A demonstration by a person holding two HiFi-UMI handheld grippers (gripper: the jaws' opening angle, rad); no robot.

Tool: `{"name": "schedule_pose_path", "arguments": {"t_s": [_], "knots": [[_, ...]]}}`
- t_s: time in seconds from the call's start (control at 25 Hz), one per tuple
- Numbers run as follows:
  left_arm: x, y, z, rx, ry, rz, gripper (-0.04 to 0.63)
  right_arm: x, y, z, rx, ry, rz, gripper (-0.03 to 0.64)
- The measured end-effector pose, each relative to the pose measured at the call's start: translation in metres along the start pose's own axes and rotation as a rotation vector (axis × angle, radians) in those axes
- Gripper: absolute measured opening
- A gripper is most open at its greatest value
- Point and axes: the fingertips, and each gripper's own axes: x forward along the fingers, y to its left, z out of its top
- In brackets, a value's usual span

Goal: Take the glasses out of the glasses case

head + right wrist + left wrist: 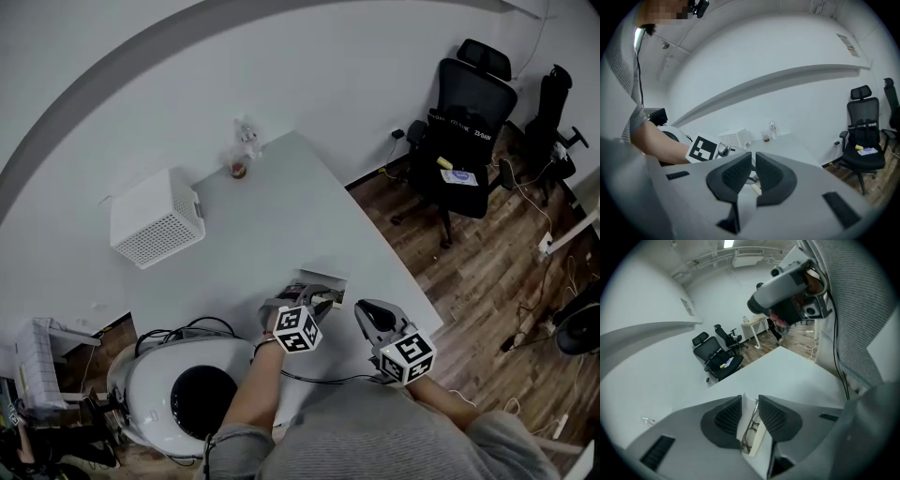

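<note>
Left tongs clamped on the glasses case; right tongs nearly closed beside it.
The left tongs point(750, 400) are closed to a narrow gap on a white wall of the open glasses case point(746, 414). The glasses point(751, 430) lie inside the case, just beyond the grip. The right tongs point(753, 158) stand almost together, with only a slim gap. Nothing is clearly gripped, and the case shows through that gap. The case sits near the front edge of the white tabletop point(281, 206).
</note>
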Motion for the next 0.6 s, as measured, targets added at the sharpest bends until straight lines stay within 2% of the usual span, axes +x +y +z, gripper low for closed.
{"name": "schedule_pose_path", "arguments": {"t_s": [0.2, 0.6], "knots": [[0.025, -0.007, -0.016, 0.109, 0.076, -0.073, 0.101, -0.002, 0.0, -0.001, -0.012, 0.018, 0.002, 0.017], [0.052, -0.008, -0.041, 0.217, 0.182, -0.072, 0.101, -0.003, 0.011, -0.008, -0.024, 0.033, 0.04, 0.017]]}}
